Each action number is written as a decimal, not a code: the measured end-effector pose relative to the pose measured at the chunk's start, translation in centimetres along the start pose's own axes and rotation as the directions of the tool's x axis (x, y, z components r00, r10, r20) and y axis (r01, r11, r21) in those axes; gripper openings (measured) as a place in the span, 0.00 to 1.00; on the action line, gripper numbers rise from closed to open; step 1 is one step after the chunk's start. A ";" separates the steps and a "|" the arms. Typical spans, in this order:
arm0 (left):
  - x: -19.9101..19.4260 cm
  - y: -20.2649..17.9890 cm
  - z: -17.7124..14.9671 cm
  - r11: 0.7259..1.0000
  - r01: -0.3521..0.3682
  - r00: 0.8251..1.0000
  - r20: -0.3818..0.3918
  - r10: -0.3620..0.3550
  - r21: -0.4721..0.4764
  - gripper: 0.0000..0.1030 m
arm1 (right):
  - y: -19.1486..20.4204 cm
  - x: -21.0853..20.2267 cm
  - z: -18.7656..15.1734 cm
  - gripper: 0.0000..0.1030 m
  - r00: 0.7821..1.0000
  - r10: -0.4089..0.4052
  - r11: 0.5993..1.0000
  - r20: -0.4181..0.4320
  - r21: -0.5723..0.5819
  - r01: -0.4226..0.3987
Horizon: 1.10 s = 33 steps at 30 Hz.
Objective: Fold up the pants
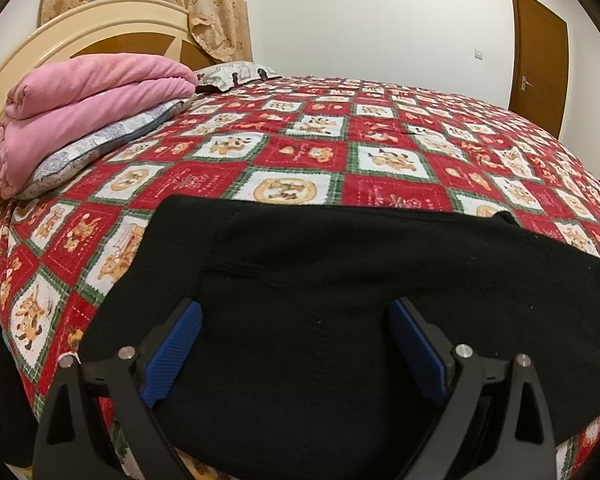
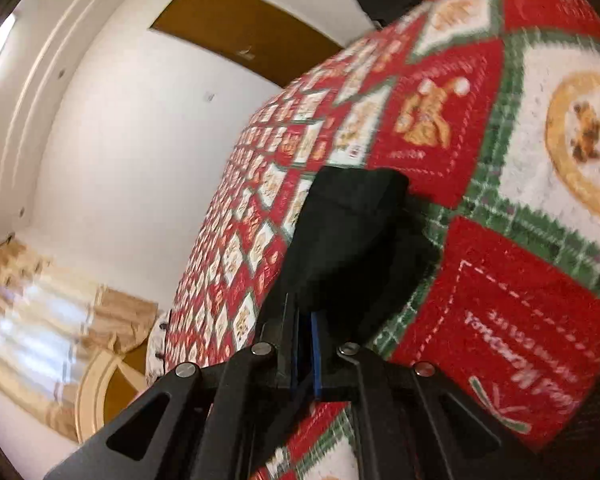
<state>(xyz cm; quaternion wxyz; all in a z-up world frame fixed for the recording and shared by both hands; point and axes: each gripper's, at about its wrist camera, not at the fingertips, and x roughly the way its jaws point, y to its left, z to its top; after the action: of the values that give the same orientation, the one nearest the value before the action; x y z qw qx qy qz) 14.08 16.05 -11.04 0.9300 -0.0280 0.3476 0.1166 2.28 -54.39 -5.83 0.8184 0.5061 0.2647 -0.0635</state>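
Black knit pants [image 1: 340, 300]: spread on the red-and-green patchwork quilted bed [image 1: 320, 152], near edge. Left gripper [image 1: 296, 354]: jaws wide, empty, over the pants, apparently waiting. Right gripper [image 2: 306, 354]: clamped on a lifted pants end [image 2: 352, 236], likely for folding over. Beyond bed: white walls, brown door [image 1: 540, 60].

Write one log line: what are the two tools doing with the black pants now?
left tool: open over pants | right tool: shut on pants | bedspread: under pants
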 end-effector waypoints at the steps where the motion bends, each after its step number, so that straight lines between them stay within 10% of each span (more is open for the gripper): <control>1: 0.0 0.0 0.0 1.000 0.000 1.000 0.000 0.000 0.004 0.95 | 0.2 -0.3 0.1 0.07 1.000 0.003 1.000 -0.002 0.000 -0.003; 6: 0.0 0.0 0.2 1.000 0.006 1.000 -0.018 -0.005 0.018 0.95 | -0.6 -3.3 1.7 0.09 0.996 -0.037 0.993 0.079 0.118 0.028; 10: -1.7 -0.9 0.5 0.999 0.021 0.999 -0.035 -0.019 0.042 0.95 | 3.8 -6.2 0.1 0.19 0.981 -0.114 0.988 0.158 -0.090 0.130; 20: -7.0 -11.1 -0.1 0.937 0.226 0.970 0.029 -0.242 0.268 0.95 | 14.1 5.4 -9.6 0.19 0.984 -0.130 0.813 -0.123 -0.581 0.035; 24: -7.8 -15.6 -0.5 0.885 0.308 0.943 0.009 -0.332 0.349 0.95 | 10.9 10.1 -14.4 0.19 0.907 -0.313 0.776 -0.282 -0.626 0.073; 29: -8.4 -20.2 -0.6 0.830 0.390 0.908 -0.016 -0.419 0.398 0.95 | 11.8 8.6 -15.7 0.19 0.879 -0.330 0.742 -0.345 -0.670 0.016; 33: -8.1 -23.4 -1.7 0.802 0.422 0.894 -0.049 -0.445 0.424 0.95 | 14.5 7.7 -13.8 0.19 0.919 -0.206 0.769 -0.337 -0.636 -0.061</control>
<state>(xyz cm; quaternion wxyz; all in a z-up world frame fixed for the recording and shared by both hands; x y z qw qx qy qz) 12.59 -8.49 -7.68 0.9242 0.0989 0.3239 -0.1764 9.16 -34.23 -2.97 0.8685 0.1915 0.4464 0.0988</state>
